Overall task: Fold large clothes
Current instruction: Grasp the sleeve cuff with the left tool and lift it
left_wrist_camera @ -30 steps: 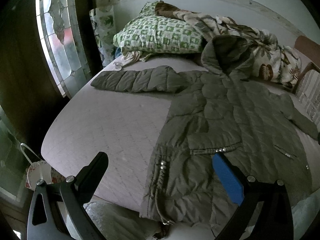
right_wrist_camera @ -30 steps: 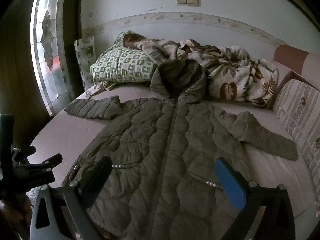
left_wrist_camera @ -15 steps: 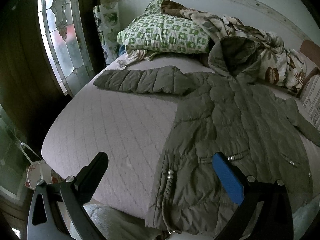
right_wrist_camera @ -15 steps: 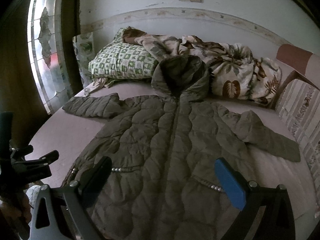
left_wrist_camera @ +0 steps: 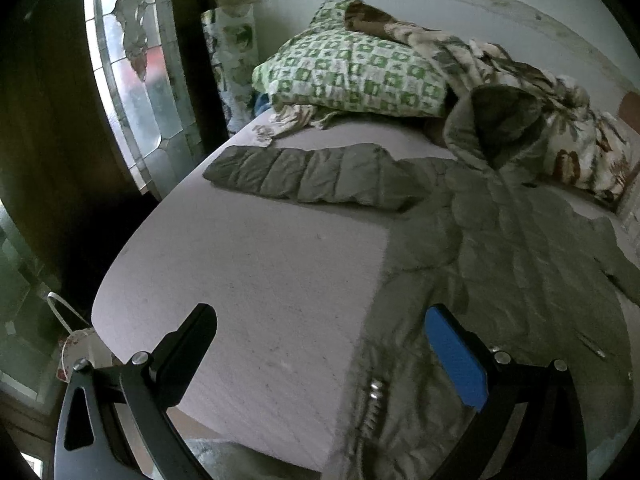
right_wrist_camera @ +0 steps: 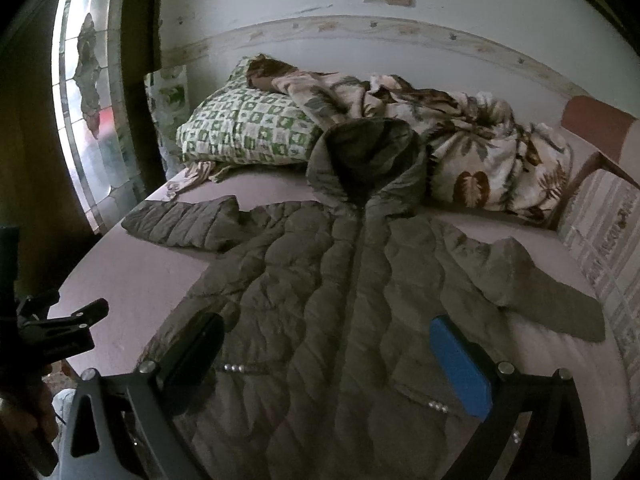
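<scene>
Left claw [left_wrist_camera: 320, 352] now nearer coat [left_wrist_camera: 500, 248]

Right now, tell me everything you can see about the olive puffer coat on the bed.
The olive puffer coat is quilted and padded-looking, spread flat, front up and closed down the middle, on the pale mattress. Its hood props against the leaf-print bedding beside the green checked pillow. Both sleeves lie spread outward. Small shiny studs line the pockets. Neither open gripper, left gripper or right gripper, is gripping it.
</scene>
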Tool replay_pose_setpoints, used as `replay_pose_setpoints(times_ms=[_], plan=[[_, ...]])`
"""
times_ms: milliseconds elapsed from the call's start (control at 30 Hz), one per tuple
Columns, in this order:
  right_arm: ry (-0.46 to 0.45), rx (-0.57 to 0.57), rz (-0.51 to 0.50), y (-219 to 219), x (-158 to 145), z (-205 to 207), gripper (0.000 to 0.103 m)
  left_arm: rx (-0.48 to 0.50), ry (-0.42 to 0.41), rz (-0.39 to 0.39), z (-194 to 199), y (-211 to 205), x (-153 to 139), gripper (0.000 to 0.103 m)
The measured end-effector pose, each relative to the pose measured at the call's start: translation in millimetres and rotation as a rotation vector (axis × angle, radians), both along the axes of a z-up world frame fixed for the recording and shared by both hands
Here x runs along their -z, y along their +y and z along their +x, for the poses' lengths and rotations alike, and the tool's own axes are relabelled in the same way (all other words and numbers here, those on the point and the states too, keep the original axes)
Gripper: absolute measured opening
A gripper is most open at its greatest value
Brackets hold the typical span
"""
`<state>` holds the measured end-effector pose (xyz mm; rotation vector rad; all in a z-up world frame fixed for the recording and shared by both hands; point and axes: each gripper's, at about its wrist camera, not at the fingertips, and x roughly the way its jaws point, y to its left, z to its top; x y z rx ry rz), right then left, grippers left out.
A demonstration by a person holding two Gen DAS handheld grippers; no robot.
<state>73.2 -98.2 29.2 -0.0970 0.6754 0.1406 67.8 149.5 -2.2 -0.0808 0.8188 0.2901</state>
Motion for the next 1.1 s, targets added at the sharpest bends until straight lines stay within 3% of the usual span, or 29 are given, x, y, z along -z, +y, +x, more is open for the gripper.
replay_pose_setpoints(times_ms=[300,467,667,833,1100], plan=[[0.036,-0.075,0.0,36.4,11.1,43.0,0.103,-0.059,0.029,0.015,36.9,44.1,15.7,0.103],[0.057,-0.115,-0.016,61.2,19.3,72.7,0.103,-0.053,0.103,-0.074,76.2,83.4,37.9,0.103],[0.111,-0.157,-0.022,86.4,36.7,110.9,0.103,-0.152,0.241,-0.114,124.8,143.0,81.2,0.103],[0.161,-0.164,-0.015,97.2,54.9,131.8,0.103,-0.186,0.216,-0.142,162.4,189.4,87.8,0.103],[0.207,-0.152,-0.04,94.9,81.2,150.0,0.103,-0.283,0.276,-0.221,245.5,251.1,118.6,0.103]])
